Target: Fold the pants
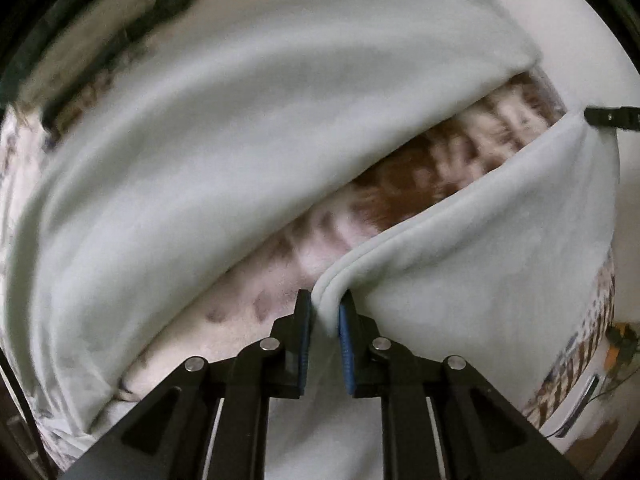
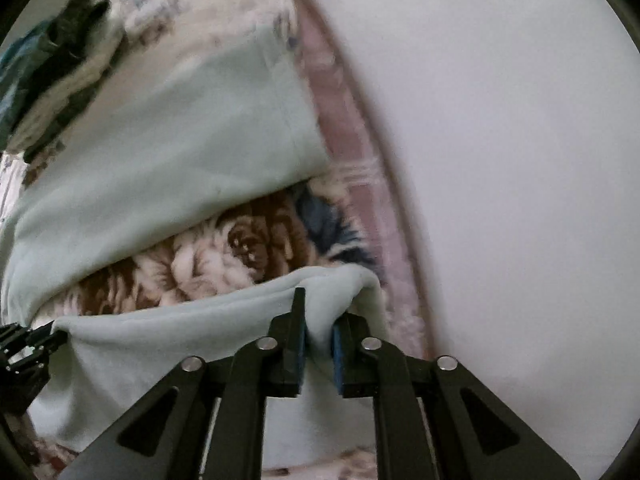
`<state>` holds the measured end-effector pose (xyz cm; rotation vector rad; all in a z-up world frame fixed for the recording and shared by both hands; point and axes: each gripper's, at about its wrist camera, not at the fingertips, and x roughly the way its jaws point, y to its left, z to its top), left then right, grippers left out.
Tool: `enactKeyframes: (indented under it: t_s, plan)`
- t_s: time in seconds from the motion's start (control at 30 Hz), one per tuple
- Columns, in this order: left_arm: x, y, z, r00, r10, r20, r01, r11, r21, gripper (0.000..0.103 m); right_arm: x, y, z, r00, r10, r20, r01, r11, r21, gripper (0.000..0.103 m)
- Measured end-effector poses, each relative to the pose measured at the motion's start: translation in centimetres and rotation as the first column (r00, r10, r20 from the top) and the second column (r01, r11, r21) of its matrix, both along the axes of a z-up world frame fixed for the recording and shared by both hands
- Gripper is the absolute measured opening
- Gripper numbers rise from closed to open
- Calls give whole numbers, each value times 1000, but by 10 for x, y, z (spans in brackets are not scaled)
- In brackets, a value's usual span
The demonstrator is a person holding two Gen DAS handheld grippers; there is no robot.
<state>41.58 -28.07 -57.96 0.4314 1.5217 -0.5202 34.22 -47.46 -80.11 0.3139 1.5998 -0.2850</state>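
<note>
The pale mint-green pants (image 1: 224, 152) lie across a floral blanket, one part flat, another part lifted. My left gripper (image 1: 325, 312) is shut on a stitched edge of the pants and holds it above the blanket. My right gripper (image 2: 319, 322) is shut on the other end of the same lifted edge (image 2: 208, 320). The right gripper's tip shows at the right edge of the left wrist view (image 1: 612, 118). The left gripper shows at the left edge of the right wrist view (image 2: 28, 344). The cloth sags between the two grippers.
A brown, white and blue floral blanket (image 2: 224, 252) covers the bed under the pants. A white wall (image 2: 500, 160) runs along the bed's right side. Dark and pale clothes (image 2: 60, 64) are piled at the far left. Orange cables (image 1: 618, 344) lie beyond the bed.
</note>
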Motion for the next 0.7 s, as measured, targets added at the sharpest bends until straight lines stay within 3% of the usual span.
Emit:
enactKeyframes:
  t_s: [0.03, 0.07, 0.1, 0.13, 0.2, 0.27, 0.33, 0.4, 0.47, 0.5, 0.53, 0.57, 0.6, 0.63, 0.67, 0.7]
  plan:
    - [4, 7, -4, 998, 49, -36, -49, 999, -10, 18, 0, -6, -9, 999, -28, -40, 30, 998, 54, 35]
    - [6, 14, -2, 994, 87, -60, -89, 996, -30, 19, -3, -10, -7, 998, -55, -29, 57, 995, 83, 41]
    - [6, 23, 6, 990, 118, -76, -123, 990, -66, 20, -6, -12, -1, 998, -69, -7, 70, 994, 85, 53]
    - [6, 32, 14, 987, 140, -75, -146, 985, -93, 30, -13, -13, 13, 996, -81, 28, 78, 994, 83, 63]
    - [-1, 53, 36, 978, 203, -44, -207, 967, -148, 41, -35, -17, 34, 989, -124, 77, 120, 991, 61, 72]
    - [-10, 74, 53, 967, 255, -10, -253, 952, -173, 56, -66, -22, 44, 971, -229, 64, 229, 973, 10, 73]
    - [-22, 87, 72, 950, 312, 27, -301, 934, -191, 84, -98, -24, 35, 943, -333, 32, 332, 943, 11, 73]
    - [-40, 100, 80, 925, 379, 40, -366, 912, -182, 84, -128, -26, 6, 881, -472, -40, 473, 878, 66, 73]
    - [-56, 125, 77, 889, 457, 43, -443, 878, -180, 84, -150, -22, -26, 803, -588, -94, 594, 779, 201, 68]
    - [-56, 134, 75, 876, 481, 47, -467, 867, -173, 84, -153, -17, -35, 788, -607, -109, 613, 755, 233, 48]
    - [-59, 138, 76, 856, 515, 52, -502, 849, -164, 84, -152, -8, -41, 792, -600, -107, 606, 753, 257, 31]
    - [-62, 145, 76, 839, 541, 58, -527, 835, -158, 84, -149, -1, -38, 817, -571, -81, 571, 782, 250, 25]
    - [-66, 158, 78, 812, 579, 72, -567, 812, -138, 84, -142, 7, -27, 856, -516, -42, 513, 835, 199, 15]
    - [-68, 172, 79, 789, 609, 82, -597, 791, -134, 84, -140, 8, -11, 869, -494, 5, 489, 862, 135, 14]
    - [-71, 185, 81, 767, 635, 93, -623, 772, -130, 84, -141, 5, 1, 866, -499, 34, 495, 864, 93, 14]
    - [-75, 211, 86, 724, 680, 114, -669, 733, -123, 84, -145, -2, 8, 851, -523, 43, 520, 851, 69, 14]
